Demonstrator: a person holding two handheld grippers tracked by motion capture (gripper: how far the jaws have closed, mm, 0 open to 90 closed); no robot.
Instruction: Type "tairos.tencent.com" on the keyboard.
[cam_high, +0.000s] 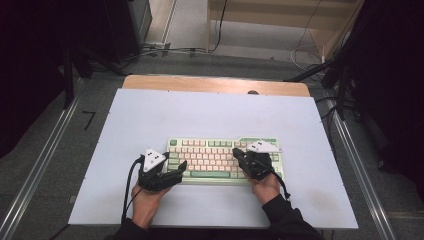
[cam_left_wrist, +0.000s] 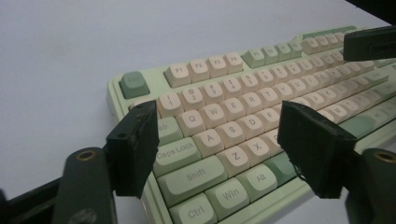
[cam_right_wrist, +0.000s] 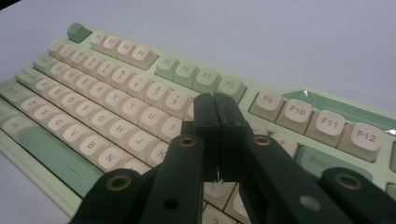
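Item: one pale green mechanical keyboard with cream and green keycaps (cam_high: 224, 159), lying flat near the middle of the pale lilac worktop (cam_high: 150, 115), its long side square to you. Judged reason: it sits where both your hands reach it without stretching, so each hand can work its own end.

Item: left tongs (cam_left_wrist: 219, 144), quantity one, held low at the keyboard's left end. The jaws stand apart with nothing between them, straddling the view of the Caps Lock, A and Z keys. Judged reason: you hold them spread to hover over that corner rather than to grip.

Item: right tongs (cam_right_wrist: 216, 109), quantity one, over the right-centre of the keyboard. The jaws are pressed together on nothing, forming a single narrow tip aimed near the number row, just beside the 8 key. Judged reason: closed like this, they serve as one blunt finger for pressing a single key.

Count: keyboards, one; tongs, two; hands, two, one on each tool; worktops, one.
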